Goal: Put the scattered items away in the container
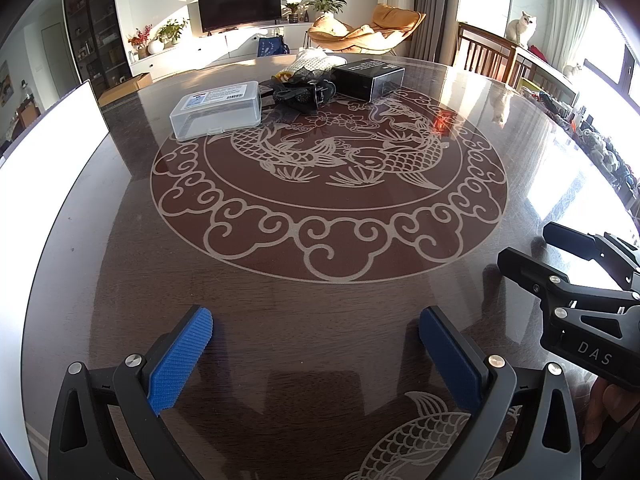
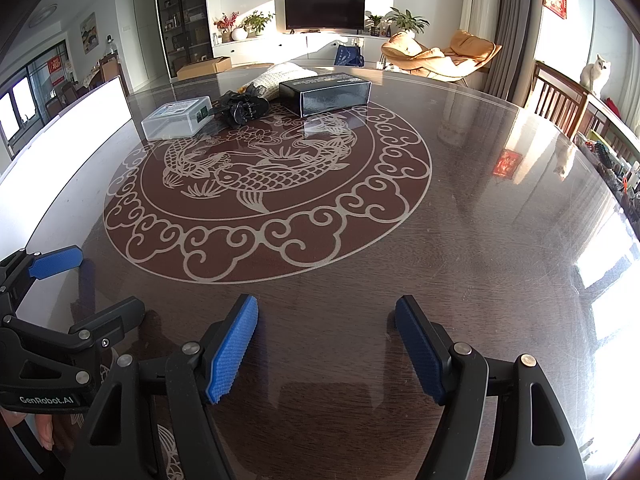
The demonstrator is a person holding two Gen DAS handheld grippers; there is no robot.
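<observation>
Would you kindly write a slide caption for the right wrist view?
Right claw open and empty above the fish-patterned table; clear plastic box and black box sit far across.

Black grippers – blue ribbed pads, silver screws

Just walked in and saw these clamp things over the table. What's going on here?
A person holds two grippers low over the near side of the table. The left gripper and right gripper are both open and empty. At the far side sit a clear plastic box, closed, a black tangled bundle and a black carton. Nothing has been tidied yet.
</observation>
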